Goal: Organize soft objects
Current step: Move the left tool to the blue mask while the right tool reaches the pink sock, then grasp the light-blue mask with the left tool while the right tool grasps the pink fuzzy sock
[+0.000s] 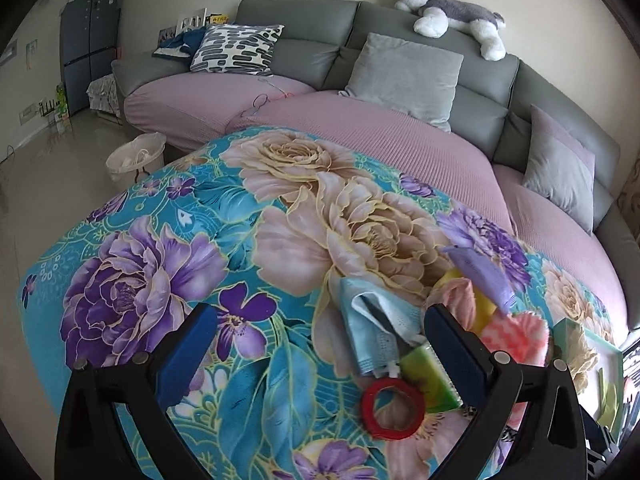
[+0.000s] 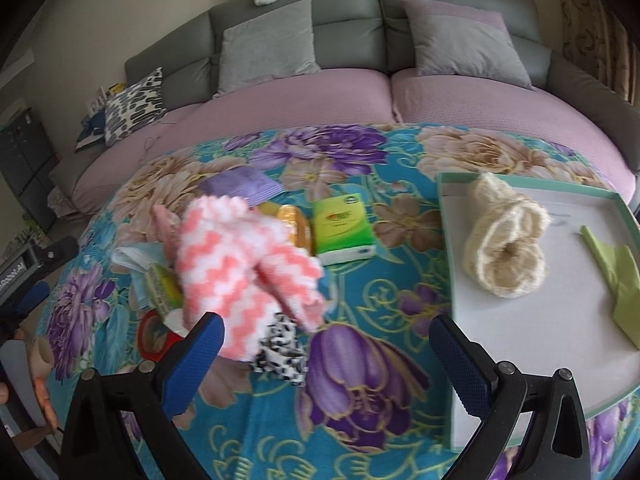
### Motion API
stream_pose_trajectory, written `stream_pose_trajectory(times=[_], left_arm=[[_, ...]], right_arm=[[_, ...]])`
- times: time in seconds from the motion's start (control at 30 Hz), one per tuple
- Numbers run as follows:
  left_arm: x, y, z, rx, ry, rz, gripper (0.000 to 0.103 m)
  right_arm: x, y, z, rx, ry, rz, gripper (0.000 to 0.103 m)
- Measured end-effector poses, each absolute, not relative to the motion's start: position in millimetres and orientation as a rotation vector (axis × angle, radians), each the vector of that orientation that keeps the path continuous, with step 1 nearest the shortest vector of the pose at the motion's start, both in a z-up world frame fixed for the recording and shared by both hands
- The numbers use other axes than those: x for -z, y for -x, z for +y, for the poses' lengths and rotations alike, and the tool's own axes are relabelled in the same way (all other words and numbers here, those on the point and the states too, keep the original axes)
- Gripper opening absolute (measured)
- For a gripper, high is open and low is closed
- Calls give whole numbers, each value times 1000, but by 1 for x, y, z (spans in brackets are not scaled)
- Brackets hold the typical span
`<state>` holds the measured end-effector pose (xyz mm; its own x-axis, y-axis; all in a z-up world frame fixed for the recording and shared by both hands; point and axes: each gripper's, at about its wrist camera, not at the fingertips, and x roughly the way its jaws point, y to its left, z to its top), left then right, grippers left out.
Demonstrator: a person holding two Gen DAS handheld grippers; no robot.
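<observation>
A fluffy pink-and-white zigzag sock (image 2: pixel 240 260) lies on a heap of small items on the floral blanket (image 2: pixel 360 420). It sits just ahead of the left finger of my right gripper (image 2: pixel 328 360), which is open and holds nothing. A black-and-white patterned cloth (image 2: pixel 280 348) lies under the sock's near end. To the right, a white tray (image 2: pixel 540 340) holds a cream knitted piece (image 2: pixel 504 248) and a green cloth (image 2: pixel 616 280). My left gripper (image 1: pixel 320 356) is open over the blanket. A blue face mask (image 1: pixel 380 328) and the sock (image 1: pixel 516 336) lie by its right finger.
The heap also holds green tissue packs (image 2: pixel 340 228), a red ring (image 1: pixel 392 408), a purple tube (image 1: pixel 484 276) and a pink cloth (image 1: pixel 456 296). Behind the blanket runs a sofa (image 1: pixel 360 128) with cushions and a plush dog (image 1: pixel 448 8). A white basket (image 1: pixel 136 156) stands on the floor.
</observation>
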<state>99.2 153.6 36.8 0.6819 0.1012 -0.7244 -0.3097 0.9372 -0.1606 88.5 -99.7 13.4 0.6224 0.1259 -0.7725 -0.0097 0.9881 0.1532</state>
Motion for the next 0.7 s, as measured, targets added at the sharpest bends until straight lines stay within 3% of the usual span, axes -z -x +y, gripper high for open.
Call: stream_pose_trajectory(times=[0.47,0.53,0.6,0.7], left_arm=[[3,-132,158,-211,405,888,102],[4,-135,157,-192,435,872,98],[7,-141,154,-172,457,874,81],[15,-147,152,-159,472,892,75]], right_arm=[[-13,-94,-72,-111,-91,886,103],[-14,-94,-68,-123,-87,878,103],[-14,-95,-64,-138,-80,875,103],[-11,-98,-60,-145,-62,884,103]])
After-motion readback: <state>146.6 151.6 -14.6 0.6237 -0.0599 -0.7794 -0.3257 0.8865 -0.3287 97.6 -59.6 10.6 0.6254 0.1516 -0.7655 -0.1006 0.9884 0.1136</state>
